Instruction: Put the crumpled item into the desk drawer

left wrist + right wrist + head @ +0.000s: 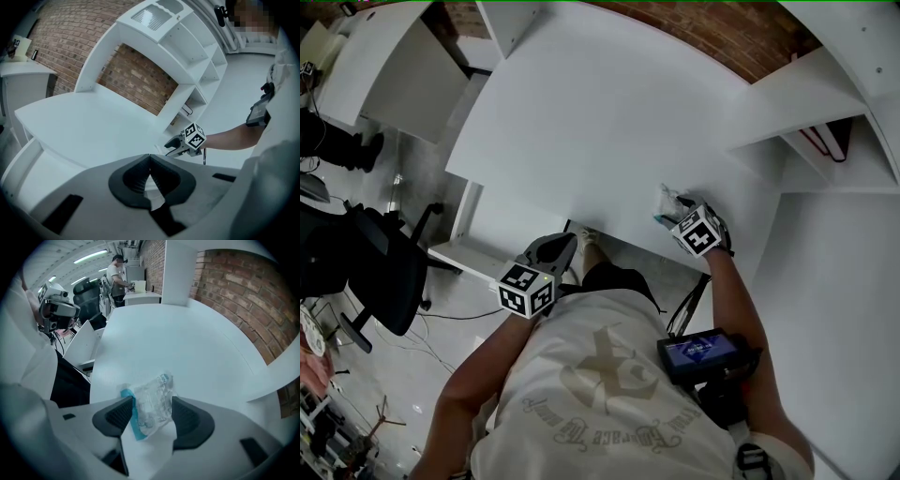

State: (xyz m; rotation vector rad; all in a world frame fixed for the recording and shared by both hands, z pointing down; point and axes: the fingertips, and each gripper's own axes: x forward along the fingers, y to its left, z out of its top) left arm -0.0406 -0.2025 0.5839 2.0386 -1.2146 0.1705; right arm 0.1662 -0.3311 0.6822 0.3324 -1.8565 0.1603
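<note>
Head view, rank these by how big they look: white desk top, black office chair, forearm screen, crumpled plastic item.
1. white desk top
2. black office chair
3. forearm screen, which is nearer the camera, so its rank is unsure
4. crumpled plastic item, only partly visible

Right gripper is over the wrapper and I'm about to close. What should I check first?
1. Right gripper jaws apart: ok.
2. Crumpled plastic wrapper between those jaws: ok, it lies on the white desktop.
3. Wrapper gripped: not ok, the pads are not yet pressing it from both sides.
4. Left gripper free to work the drawer: ok, shut on nothing, near the desk's front.
5. Drawer open: cannot tell, no view shows it clearly.
</note>
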